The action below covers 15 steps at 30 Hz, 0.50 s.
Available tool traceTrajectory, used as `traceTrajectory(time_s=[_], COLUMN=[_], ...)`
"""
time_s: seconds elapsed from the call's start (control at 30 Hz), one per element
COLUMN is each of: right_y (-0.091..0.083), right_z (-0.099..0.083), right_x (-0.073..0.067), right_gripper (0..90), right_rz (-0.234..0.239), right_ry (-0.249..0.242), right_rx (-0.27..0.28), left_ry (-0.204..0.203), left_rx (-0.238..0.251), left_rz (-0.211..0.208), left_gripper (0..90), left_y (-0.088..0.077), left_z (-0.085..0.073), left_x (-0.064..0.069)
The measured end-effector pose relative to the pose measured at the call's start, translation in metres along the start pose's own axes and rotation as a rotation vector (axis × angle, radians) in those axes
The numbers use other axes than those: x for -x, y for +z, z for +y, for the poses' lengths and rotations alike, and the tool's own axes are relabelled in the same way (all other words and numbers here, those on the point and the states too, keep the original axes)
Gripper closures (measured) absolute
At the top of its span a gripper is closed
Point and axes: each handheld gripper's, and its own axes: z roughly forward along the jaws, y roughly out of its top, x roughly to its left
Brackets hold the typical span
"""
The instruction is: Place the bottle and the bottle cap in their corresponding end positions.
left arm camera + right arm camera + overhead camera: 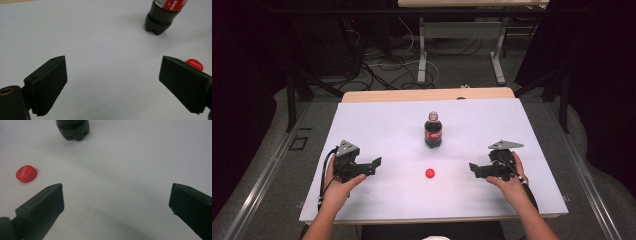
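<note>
Bottle (433,131): upright mid-desk (377,125), uncapped, free for a grip on either side.
Cap (430,173): lies loose just in front of bottle, likely next to be picked.
Left claw (373,165): wide open, empty, left of cap, aimed at it.
Right claw (476,169): wide open, empty, right of cap.

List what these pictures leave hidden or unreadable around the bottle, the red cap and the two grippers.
- Bottle: the left gripper view's top edge cuts off its upper part; the right gripper view shows just its base.
- Bottle mouth: too small in the high view to tell if it is open.
- Red cap: partly behind a jaw in the left gripper view.
- Cap lettering: blurred in the right gripper view.
</note>
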Motion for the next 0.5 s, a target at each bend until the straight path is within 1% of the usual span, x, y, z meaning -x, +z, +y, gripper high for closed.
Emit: traceTrajectory(time_s=[0.07, 0.1, 0.13, 0.17, 0.2, 0.33, 0.4, 0.47, 0.5], right_y=[-0.003, -0.005, -0.006, -0.007, -0.009, -0.012, -0.013, -0.013, -0.013], right_z=[-0.005, -0.008, -0.011, -0.013, -0.015, -0.021, -0.024, -0.027, -0.029], right_x=[0.003, 0.005, 0.007, 0.01, 0.012, 0.02, 0.024, 0.026, 0.028], right_gripper=[0.0, 0.0, 0.0, 0.0, 0.0, 0.0, 0.0, 0.0, 0.0], right_rz=[-0.013, -0.023, -0.03, -0.036, -0.042, -0.059, -0.073, -0.087, -0.096], right_ry=[0.005, 0.002, 0.009, 0.005, 0.016, 0.048, 0.044, 0.051, 0.047], right_rx=[0.0, -0.003, -0.009, -0.005, -0.007, 0.007, 0.026, 0.032, 0.04], left_ry=[-0.007, -0.014, -0.023, -0.029, -0.037, -0.063, -0.072, -0.087, -0.086], left_rx=[0.002, 0.005, 0.004, 0.003, 0.01, 0.018, 0.021, 0.013, 0.002], left_rz=[0.014, 0.021, 0.027, 0.031, 0.037, 0.056, 0.066, 0.064, 0.064], left_gripper=[6.6, 4.9, 2.7, 1.3, 0.5, 0.5, 0.4, 0.4, 0.4], left_y=[-0.004, -0.005, -0.006, -0.007, -0.007, -0.008, -0.006, -0.005, -0.004], left_z=[-0.002, -0.004, -0.005, -0.007, -0.009, -0.016, -0.02, -0.024, -0.026], left_x=[-0.004, -0.006, -0.007, -0.01, -0.011, -0.018, -0.021, -0.023, -0.025])
